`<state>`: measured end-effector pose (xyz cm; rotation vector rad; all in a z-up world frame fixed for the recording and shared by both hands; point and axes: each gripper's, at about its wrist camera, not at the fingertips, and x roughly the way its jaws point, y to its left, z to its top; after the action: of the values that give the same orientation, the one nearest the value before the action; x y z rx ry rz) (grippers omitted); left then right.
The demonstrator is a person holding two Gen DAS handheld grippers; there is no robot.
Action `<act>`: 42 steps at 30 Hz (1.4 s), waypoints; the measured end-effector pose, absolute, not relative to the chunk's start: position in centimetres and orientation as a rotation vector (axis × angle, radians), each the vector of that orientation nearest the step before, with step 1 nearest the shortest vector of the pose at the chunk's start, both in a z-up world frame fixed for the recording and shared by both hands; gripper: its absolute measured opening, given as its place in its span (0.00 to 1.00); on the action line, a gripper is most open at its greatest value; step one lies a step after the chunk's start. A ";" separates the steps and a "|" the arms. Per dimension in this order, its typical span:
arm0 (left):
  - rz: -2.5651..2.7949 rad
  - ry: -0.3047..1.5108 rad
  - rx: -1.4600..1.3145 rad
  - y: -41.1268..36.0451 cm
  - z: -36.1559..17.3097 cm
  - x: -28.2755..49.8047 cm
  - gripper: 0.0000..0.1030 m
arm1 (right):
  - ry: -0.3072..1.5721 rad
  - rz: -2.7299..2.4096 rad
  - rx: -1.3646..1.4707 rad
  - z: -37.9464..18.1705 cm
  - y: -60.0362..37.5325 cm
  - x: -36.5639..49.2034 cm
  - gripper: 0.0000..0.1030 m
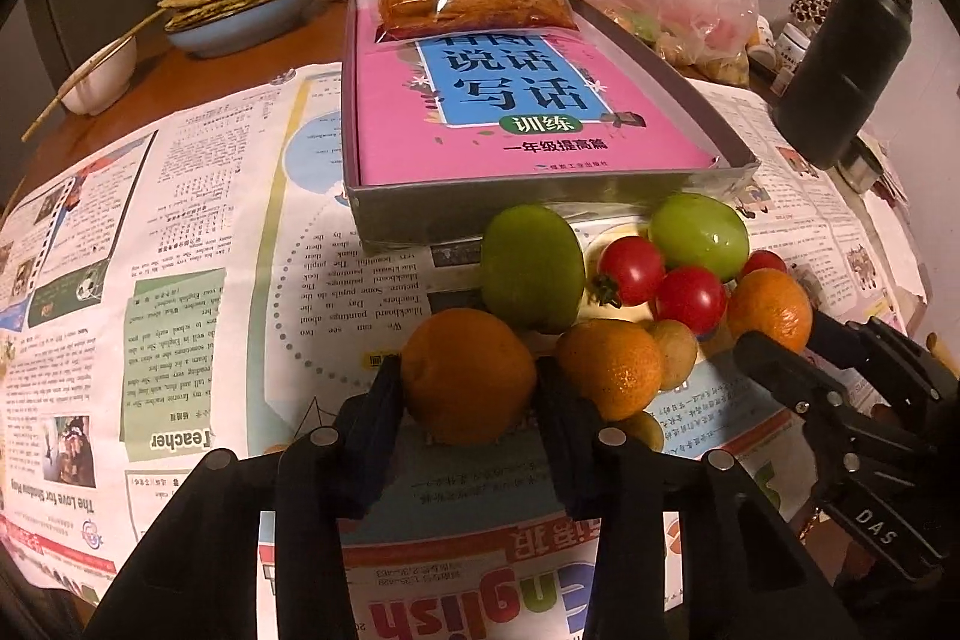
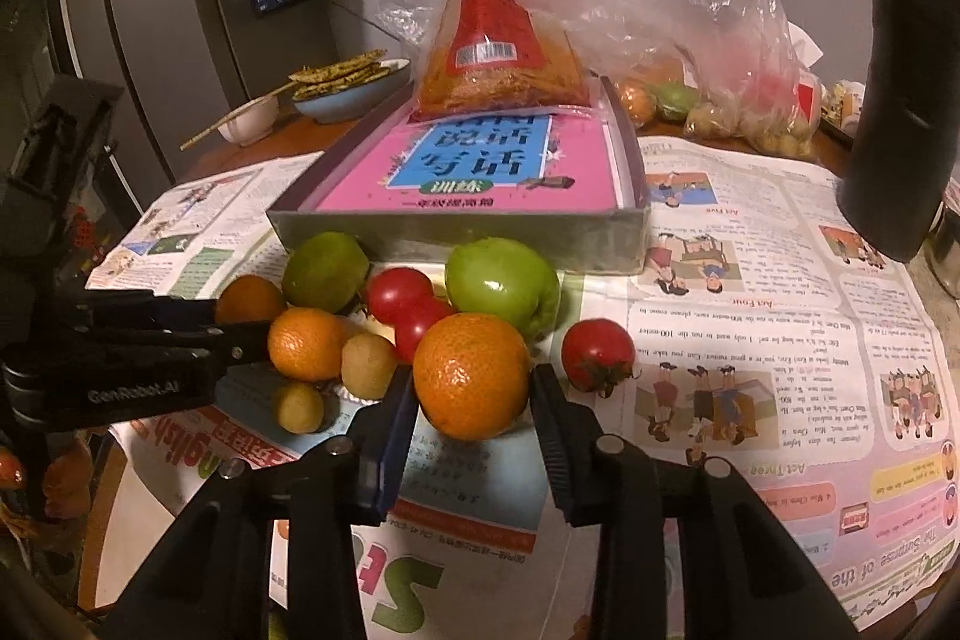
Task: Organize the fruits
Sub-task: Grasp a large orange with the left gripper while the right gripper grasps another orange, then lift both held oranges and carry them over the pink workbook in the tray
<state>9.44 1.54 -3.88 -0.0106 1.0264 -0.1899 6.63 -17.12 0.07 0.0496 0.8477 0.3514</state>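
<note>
An orange is pinched between the jaws of the left gripper, at the left edge of a fruit pile laid on newspaper. A second orange is clamped between the jaws of the right gripper, at the pile's right side. Between them, a third orange, 2 green fruits, red tomatoes and small brownish fruits are clustered just before a grey box in which a pink book is held.
</note>
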 end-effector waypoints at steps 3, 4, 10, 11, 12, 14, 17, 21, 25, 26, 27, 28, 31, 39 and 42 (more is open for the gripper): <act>-0.187 1.024 -0.019 1.7 -3.7 9.4 0.42 | 0.839 0.353 0.056 0.4 -17.3 6.7 0.38; -0.186 1.019 -0.020 1.9 -3.5 9.4 0.42 | 0.837 0.351 0.060 0.6 -17.4 6.7 0.38; -0.183 0.982 -0.029 2.5 -1.7 9.2 0.42 | 0.808 0.346 0.076 1.6 -18.1 7.0 0.38; -0.181 0.976 -0.030 2.6 -1.4 9.3 0.42 | 0.802 0.345 0.079 1.8 -18.2 7.0 0.38; -0.181 0.973 -0.031 2.7 -1.2 9.4 0.42 | 0.797 0.343 0.084 2.0 -18.4 7.2 0.38; -0.178 0.962 -0.033 2.8 -0.7 9.6 0.42 | 0.788 0.338 0.088 2.4 -18.6 7.5 0.38; -0.177 0.955 -0.028 2.7 -0.2 10.1 0.42 | 0.769 0.332 0.096 3.0 -18.9 8.1 0.38; -0.181 0.948 -0.028 2.5 0.5 10.9 0.42 | 0.748 0.328 0.113 3.8 -19.1 9.1 0.38; -0.178 0.929 -0.020 2.0 1.6 12.3 0.42 | 0.722 0.326 0.145 4.7 -19.3 10.2 0.38; -0.178 0.926 -0.019 1.9 1.8 12.6 0.42 | 0.719 0.326 0.149 4.8 -19.4 10.4 0.38; -0.175 0.920 -0.016 1.8 2.1 13.0 0.42 | 0.717 0.324 0.149 5.0 -19.5 10.6 0.38; -0.171 0.917 -0.015 1.8 2.3 13.4 0.42 | 0.714 0.321 0.150 5.1 -19.6 10.8 0.38; -0.165 0.908 -0.018 1.6 2.8 14.3 0.42 | 0.709 0.314 0.162 5.4 -20.0 11.7 0.38; -0.146 0.923 -0.010 0.8 2.6 16.9 0.42 | 0.709 0.299 0.169 5.3 -20.8 14.2 0.38; -0.142 0.927 0.002 0.5 2.2 17.6 0.42 | 0.717 0.298 0.173 4.9 -20.8 15.2 0.38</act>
<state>17.64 0.50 2.24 0.0016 0.9270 -0.1416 15.15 -20.81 4.93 0.1731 0.7174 0.2977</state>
